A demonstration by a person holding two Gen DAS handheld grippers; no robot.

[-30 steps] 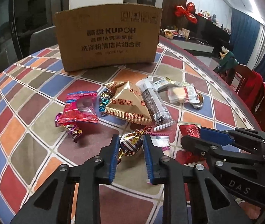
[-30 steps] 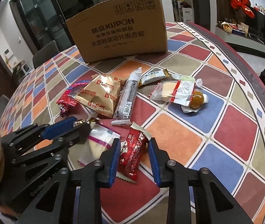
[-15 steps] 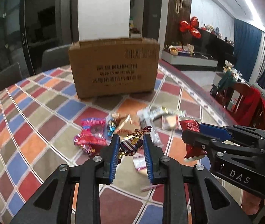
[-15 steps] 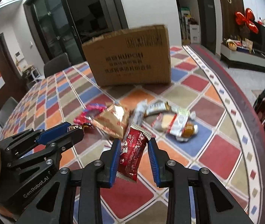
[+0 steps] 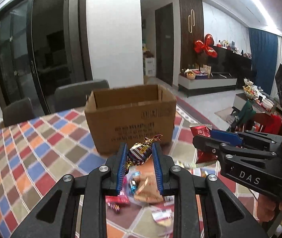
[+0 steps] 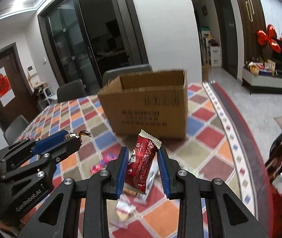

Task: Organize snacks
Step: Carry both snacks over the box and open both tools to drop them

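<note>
Snacks (image 5: pixel 141 190) blurred in a loose heap on the table (image 5: pixel 41 158), near side, below both raised grippers; crinkled wrappers in pink, tan and clear film, print unreadable. Table covered in a diamond patchwork of red, orange, blue, olive and brown with pale lines between. Cardboard box (image 5: pixel 131 119) standing upright on the far side, top open, plain brown corrugated walls, dark printed lines and a row of small symbols on the front, too smeared to read. Grey chairs (image 5: pixel 79 95) beyond the far edge, dark glass doors behind.

Right gripper (image 6: pixel 143 162) black with blue pads, "DAS" in pale letters on its side seen from the left wrist; fingers (image 6: pixel 122 168) clamped on a red snack packet (image 6: pixel 141 162), glossy foil, long and flat, crimped saw-tooth end uppermost, white script on it illegible. Left gripper (image 5: pixel 139 156) of the same build, "GenRobot.AI" along its body in the right wrist view; fingers (image 5: pixel 121 158) closed on a wrapped candy (image 5: pixel 140 152), rounded, striped red, white and blue with a small yellow label, gold foil twisted at each end. Both held in the air, side by side, nearer than the box.
</note>
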